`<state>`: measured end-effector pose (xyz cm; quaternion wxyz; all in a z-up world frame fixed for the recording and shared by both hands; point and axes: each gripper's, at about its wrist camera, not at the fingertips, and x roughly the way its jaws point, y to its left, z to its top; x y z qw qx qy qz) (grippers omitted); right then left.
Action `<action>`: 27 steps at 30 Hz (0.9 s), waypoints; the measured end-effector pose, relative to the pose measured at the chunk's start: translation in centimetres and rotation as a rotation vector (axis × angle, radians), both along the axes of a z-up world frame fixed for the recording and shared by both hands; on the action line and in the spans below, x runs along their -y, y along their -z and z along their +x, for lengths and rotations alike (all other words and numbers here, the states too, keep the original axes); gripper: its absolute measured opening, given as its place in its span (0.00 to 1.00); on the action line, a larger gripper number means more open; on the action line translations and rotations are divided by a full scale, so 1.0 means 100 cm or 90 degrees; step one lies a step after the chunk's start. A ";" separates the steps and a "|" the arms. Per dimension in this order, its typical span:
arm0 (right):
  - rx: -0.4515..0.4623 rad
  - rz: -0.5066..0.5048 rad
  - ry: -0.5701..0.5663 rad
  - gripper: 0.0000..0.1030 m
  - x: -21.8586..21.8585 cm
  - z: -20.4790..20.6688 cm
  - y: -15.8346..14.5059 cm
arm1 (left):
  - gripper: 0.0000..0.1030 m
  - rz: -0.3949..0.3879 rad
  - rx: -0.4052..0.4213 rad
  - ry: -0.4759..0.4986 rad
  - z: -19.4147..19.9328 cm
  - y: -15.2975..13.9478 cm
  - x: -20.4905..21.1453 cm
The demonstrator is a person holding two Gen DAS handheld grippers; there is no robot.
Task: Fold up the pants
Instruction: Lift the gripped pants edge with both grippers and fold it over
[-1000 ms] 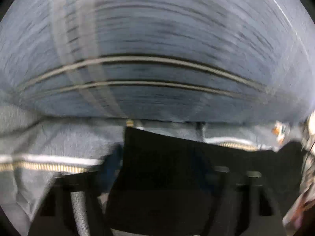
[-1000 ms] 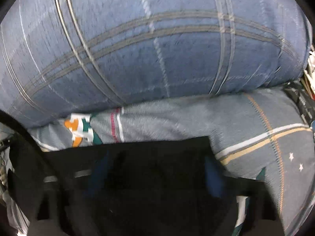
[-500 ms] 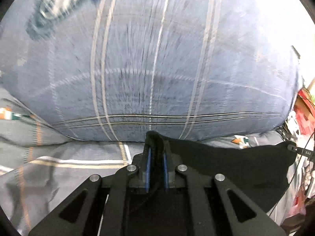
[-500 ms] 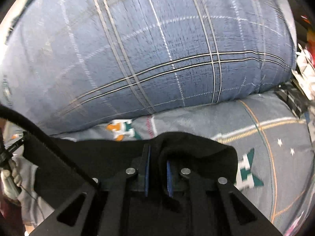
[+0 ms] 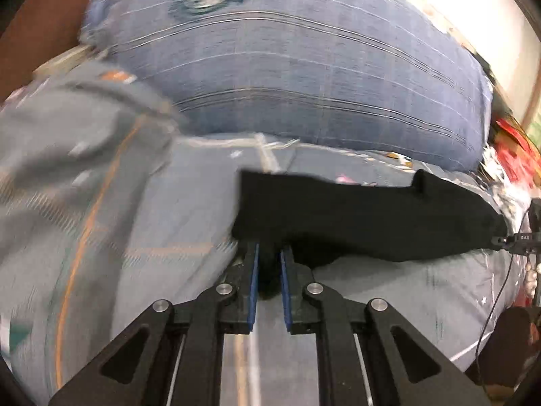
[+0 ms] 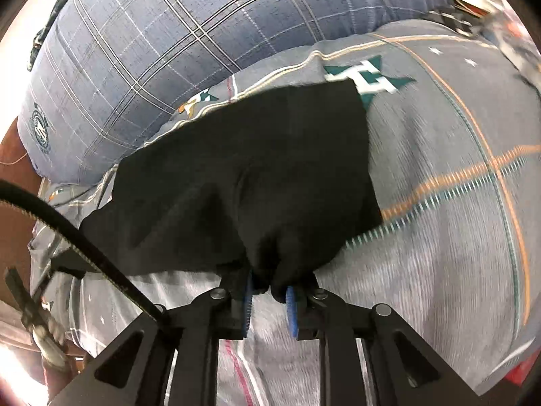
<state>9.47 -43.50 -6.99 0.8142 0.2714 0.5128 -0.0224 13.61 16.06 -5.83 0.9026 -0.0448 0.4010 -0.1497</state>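
1. The left gripper (image 5: 268, 264) is clenched on a bunched edge of the black pants (image 5: 355, 216); dark cloth fills the narrow gap between its blue-lined fingers (image 5: 252, 291).
2. From that pinch the pants stretch away to the right in the left wrist view, as a long dark band lying over the grey bedspread (image 5: 135, 223), ending near a thin black cable (image 5: 500, 291) at the frame's right edge.
3. The right gripper (image 6: 268, 292) is likewise clamped on the pants (image 6: 257, 176), with a gathered fold of fabric squeezed between its blue pads (image 6: 291, 311).
4. In the right wrist view the pants spread forward and to the left from the pinch as a broad black sheet, creased near the fingers and flatter farther off, resting on the grey bedspread (image 6: 439, 237) (the cover carries orange and teal lines, small white stars and a green emblem).
5. Behind the pants lies a large blue plaid pillow (image 6: 186, 40), its lower edge resting on the bedspread; the far edge of the pants sits just short of it.
6. The same pillow (image 5: 304, 67) fills the upper part of the left wrist view, with a round printed badge near its top.
7. A black toothed strap (image 6: 84, 233) crosses the lower left of the right wrist view, in front of the cloth.
8. The left side of the left wrist view is blurred, so detail on the bedspread there cannot be told.
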 end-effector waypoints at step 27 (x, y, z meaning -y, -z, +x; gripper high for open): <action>0.050 -0.053 0.037 0.46 0.001 -0.047 -0.039 | 0.74 -0.587 -0.277 -0.087 0.042 0.070 -0.052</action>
